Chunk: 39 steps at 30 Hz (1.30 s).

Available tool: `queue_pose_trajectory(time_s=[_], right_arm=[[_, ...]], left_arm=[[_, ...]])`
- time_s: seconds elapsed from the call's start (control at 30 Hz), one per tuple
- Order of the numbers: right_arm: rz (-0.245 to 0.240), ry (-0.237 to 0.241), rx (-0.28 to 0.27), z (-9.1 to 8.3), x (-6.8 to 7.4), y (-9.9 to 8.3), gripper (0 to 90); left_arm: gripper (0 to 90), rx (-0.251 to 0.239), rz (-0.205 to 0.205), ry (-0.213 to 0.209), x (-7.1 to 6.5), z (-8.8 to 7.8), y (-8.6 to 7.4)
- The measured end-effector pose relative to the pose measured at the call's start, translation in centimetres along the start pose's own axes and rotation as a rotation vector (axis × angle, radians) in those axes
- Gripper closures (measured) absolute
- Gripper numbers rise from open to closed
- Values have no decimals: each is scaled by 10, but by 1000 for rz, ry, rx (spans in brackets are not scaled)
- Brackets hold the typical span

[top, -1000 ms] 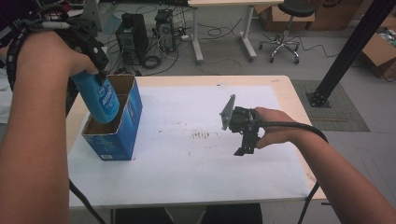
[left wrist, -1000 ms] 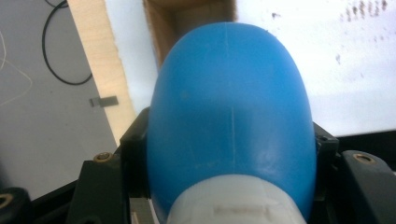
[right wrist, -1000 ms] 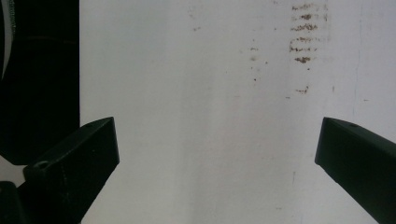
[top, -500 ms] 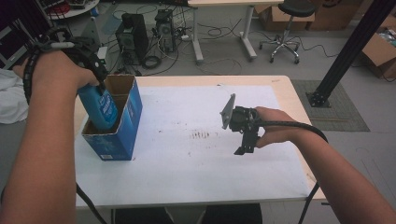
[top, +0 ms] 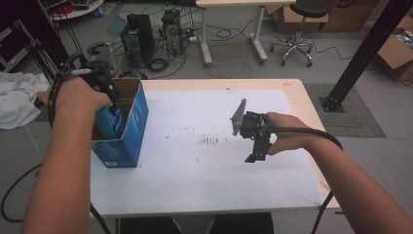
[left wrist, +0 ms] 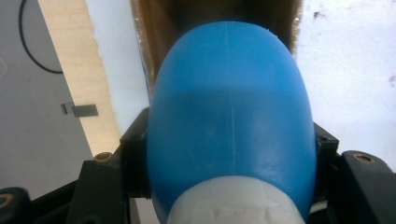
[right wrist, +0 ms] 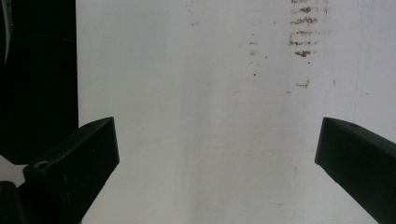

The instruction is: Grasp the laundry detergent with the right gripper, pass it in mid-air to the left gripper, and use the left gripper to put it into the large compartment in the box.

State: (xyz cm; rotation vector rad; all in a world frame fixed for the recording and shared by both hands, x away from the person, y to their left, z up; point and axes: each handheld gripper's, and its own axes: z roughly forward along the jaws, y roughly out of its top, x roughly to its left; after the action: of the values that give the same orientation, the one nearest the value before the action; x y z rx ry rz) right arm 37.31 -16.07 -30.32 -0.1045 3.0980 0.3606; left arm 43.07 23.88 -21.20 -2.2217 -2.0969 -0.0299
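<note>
A blue bottle (top: pixel 111 124) with a white neck band (left wrist: pixel 233 200) hangs partly inside the open blue cardboard box (top: pixel 130 139) at the table's left edge. My left gripper (top: pixel 112 111) is shut on the bottle from above, and its black jaws press both sides of the bottle (left wrist: pixel 231 116). Below the bottle I see the brown inside of the box (left wrist: pixel 154 42). My right gripper (top: pixel 255 155) hovers over the middle right of the white tabletop (top: pixel 195 185), pointing down. It is open, and between its jaws (right wrist: pixel 217 140) lies only bare table.
Brown smudges (top: pixel 209 141) mark the table's middle. Beyond the far edge stand computer towers (top: pixel 139 36), cables and an office chair (top: pixel 297 29). A black post (top: pixel 360 53) rises at the right, and a white cloth (top: pixel 17 97) lies left of the table.
My left hand has come down, and the blue bottle has sunk from above the box to partly inside it. The right gripper has stayed where it was.
</note>
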Motion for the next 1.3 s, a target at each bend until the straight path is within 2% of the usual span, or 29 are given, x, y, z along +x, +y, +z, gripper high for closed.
queue_pose_trajectory(time_s=[0.23, 0.33, 0.43, 0.6, 0.73, 0.87, 1.1, 1.3], right_arm=[[1, 1, 0, 1, 0, 0, 0], [3, 2, -1, 1, 1, -1, 0], [4, 3, 4, 2, 1, -2, 0], [9, 6, 12, 3, 1, -4, 0], [12, 8, 16, 3, 1, -5, 0], [14, 10, 16, 4, 0, -6, 0], [21, 13, 17, 6, 0, -8, 0], [22, 10, 15, 5, 0, -8, 0]], left_arm=[[381, 12, -5, -16, 1, 29, 3], [381, 18, -2, -8, 0, 40, 5], [381, 20, 7, 3, -1, 49, 7], [381, 18, 7, -9, -1, 59, 9], [381, 18, 11, 3, -3, 68, 11], [381, 18, 9, 15, -4, 75, 12], [381, -2, 13, 10, -3, 76, 12], [376, -2, -7, 3, 0, 78, 13]])
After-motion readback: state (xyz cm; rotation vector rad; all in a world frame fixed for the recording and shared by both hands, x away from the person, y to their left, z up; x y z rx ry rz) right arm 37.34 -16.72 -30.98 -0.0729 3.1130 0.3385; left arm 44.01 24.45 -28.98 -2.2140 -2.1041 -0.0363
